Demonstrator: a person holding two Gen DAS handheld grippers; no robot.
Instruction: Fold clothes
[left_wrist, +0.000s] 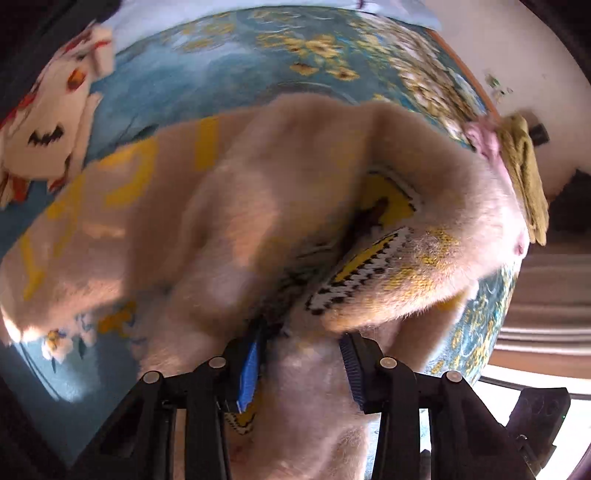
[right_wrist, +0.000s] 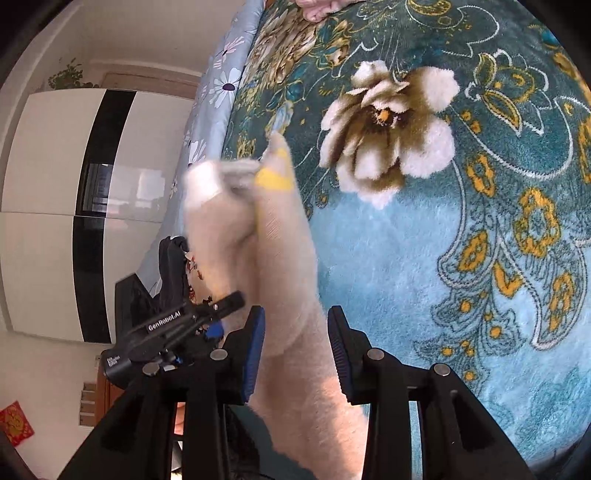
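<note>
**Fuzzy cream sweater lifted over the bedspread**

Your cream sweater (left_wrist: 229, 206) is a fluffy knit with yellow lettering and a black-and-white checked edge round a yellow patch. It lies bunched and partly raised over the teal floral blanket (left_wrist: 229, 66) that covers the bed. Your left tongs (left_wrist: 301, 363) have a fold of it between the blue pads; the jaws stand a little apart with the fabric filling the gap, so you cannot tell whether they grip it. Your right tongs (right_wrist: 295, 354) stand apart as well, a strip of the same sweater (right_wrist: 280, 258) running up between them and touching the left pad. The left tool (right_wrist: 173, 325) shows beside them in that view. Near the bed's edge you see a pink garment (left_wrist: 487, 144) beside a mustard-yellow one (left_wrist: 528, 184), and at the far left a white garment with red and black print (left_wrist: 48, 125). Beyond the bed stands a white wardrobe with a black stripe (right_wrist: 92, 206).
</note>
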